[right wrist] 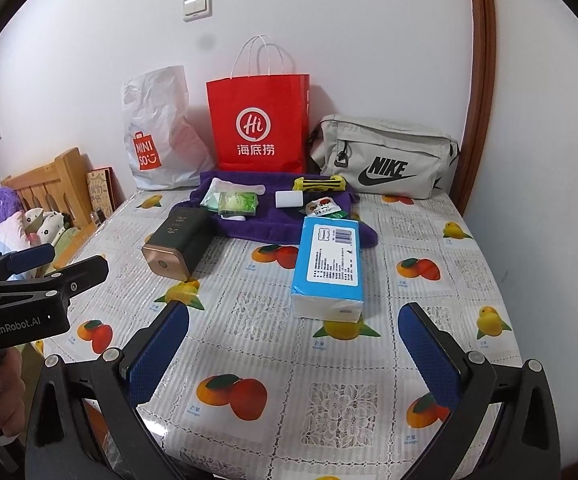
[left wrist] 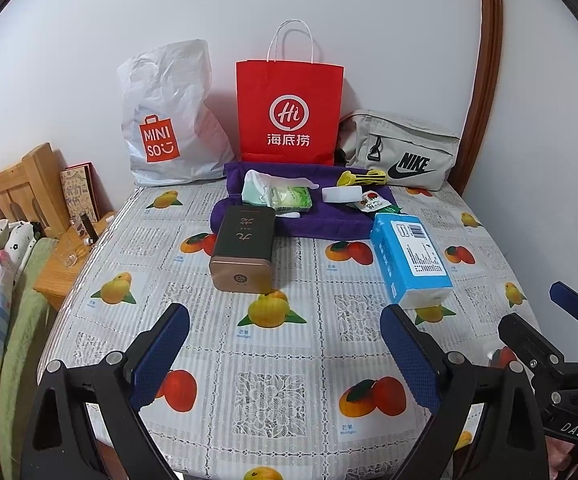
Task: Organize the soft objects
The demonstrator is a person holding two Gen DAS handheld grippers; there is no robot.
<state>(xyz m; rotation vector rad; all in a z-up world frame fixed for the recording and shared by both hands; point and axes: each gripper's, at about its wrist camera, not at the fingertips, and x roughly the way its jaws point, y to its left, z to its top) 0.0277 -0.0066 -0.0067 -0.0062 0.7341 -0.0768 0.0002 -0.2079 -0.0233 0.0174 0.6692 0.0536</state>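
A blue tissue pack (left wrist: 409, 258) (right wrist: 329, 266) lies on the table ahead of both grippers. A purple towel (left wrist: 329, 222) (right wrist: 265, 220) lies behind it, with a green tissue packet (left wrist: 289, 198) (right wrist: 237, 203), a white block (left wrist: 341, 194) (right wrist: 289, 199), a yellow tool (left wrist: 363, 178) (right wrist: 320, 184) and a small sachet (left wrist: 371, 202) (right wrist: 321, 207) on it. A dark tin box (left wrist: 245, 250) (right wrist: 177, 242) lies at the left. My left gripper (left wrist: 285, 360) is open and empty over the table's front. My right gripper (right wrist: 293, 356) is open and empty too.
A white MINISO plastic bag (left wrist: 169, 120) (right wrist: 157, 136), a red paper bag (left wrist: 289, 112) (right wrist: 259, 124) and a grey NIKE pouch (left wrist: 401, 152) (right wrist: 385, 158) stand along the wall. A bed and wooden nightstand (left wrist: 69, 256) are at the left. The fruit-print tablecloth (left wrist: 269, 360) covers the table.
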